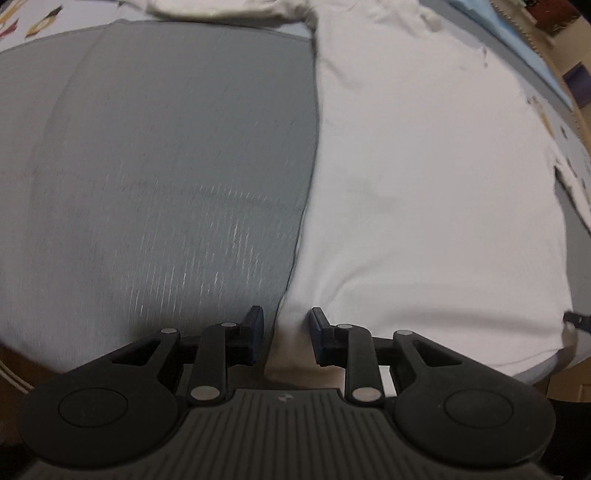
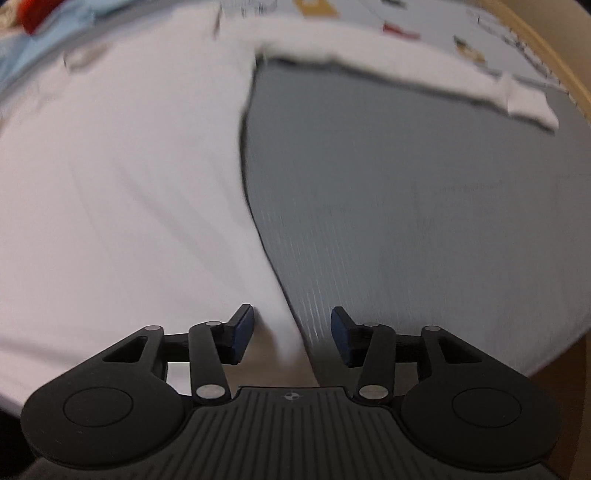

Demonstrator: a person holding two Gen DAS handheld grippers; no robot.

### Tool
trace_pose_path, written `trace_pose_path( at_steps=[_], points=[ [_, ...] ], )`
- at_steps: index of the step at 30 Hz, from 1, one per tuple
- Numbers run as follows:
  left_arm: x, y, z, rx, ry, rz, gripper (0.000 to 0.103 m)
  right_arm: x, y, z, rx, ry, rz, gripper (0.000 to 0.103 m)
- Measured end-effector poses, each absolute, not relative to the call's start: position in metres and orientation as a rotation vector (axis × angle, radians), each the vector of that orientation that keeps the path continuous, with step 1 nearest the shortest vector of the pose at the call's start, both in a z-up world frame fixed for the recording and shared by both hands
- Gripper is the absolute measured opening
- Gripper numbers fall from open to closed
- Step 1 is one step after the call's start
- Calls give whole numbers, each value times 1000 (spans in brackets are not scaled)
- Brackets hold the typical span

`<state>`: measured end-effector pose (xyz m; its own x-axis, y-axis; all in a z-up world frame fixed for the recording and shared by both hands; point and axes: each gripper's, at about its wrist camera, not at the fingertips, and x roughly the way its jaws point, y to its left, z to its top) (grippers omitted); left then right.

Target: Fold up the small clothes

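Left wrist view: my left gripper (image 1: 284, 334) is standing with its jaws apart, nothing between the pads. The white cotton long-sleeved shirt (image 1: 424, 192) is lying flat, filling the frame from 12 to 5 o'clock. Its side edge is running down from 12 o'clock to the gap between my fingers. The ribbed grey foam mat (image 1: 166, 177) is occupying 7 to 11 o'clock. One sleeve (image 1: 221, 11) is stretching across the top at 11 o'clock. A pale blue cloth (image 1: 480, 11) is showing at 1 o'clock.

Right wrist view: my right gripper (image 2: 291, 332) is likewise holding its jaws apart, gripping nothing. The shirt (image 2: 122, 184) is covering 7 to 12 o'clock; its side edge is passing between my fingers. The mat (image 2: 424, 221) is lying at 1 to 4 o'clock, the other sleeve (image 2: 406, 70) crossing it at 1 o'clock. Both views are blurred.
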<state>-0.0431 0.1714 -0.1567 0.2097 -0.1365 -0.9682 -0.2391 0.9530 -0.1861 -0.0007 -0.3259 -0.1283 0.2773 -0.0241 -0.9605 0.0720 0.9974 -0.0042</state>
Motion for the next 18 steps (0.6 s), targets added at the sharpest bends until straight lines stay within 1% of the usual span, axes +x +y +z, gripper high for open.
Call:
trace_pose_path(
  at_steps=[1, 3, 4, 5, 6, 9, 11, 15, 17, 18],
  points=[
    [-45, 169, -157, -316, 1364, 73, 29, -4, -326, -134, 32, 1309, -72, 49],
    [-46, 163, -156, -285, 1373, 61, 17, -10, -325, -135, 29, 1301, -69, 49],
    [-47, 161, -156, -281, 1379, 49, 7, -12, -323, -133, 27, 1301, -56, 42],
    [-49, 159, -153, -273, 1372, 43, 6, -13, -322, -132, 36, 1300, -39, 11],
    [-51, 157, -148, -255, 1351, 46, 6, -15, -322, -129, 59, 1298, -25, 6],
    [-65, 160, -121, -285, 1257, 40, 5, -20, -333, -103, 165, 1210, -56, 5],
    [-77, 165, -112, -311, 1245, 38, 6, -25, -339, -88, 201, 1172, -59, 5],
    [-79, 157, -133, -223, 1360, 60, 6, -30, -337, -115, 128, 1315, -113, 5],
    [-81, 148, -132, -193, 1369, 22, 8, -31, -330, -120, 78, 1339, -122, 6],
    [-82, 144, -126, -183, 1342, 5, 8, -32, -326, -118, 46, 1329, -131, 6]
  ],
)
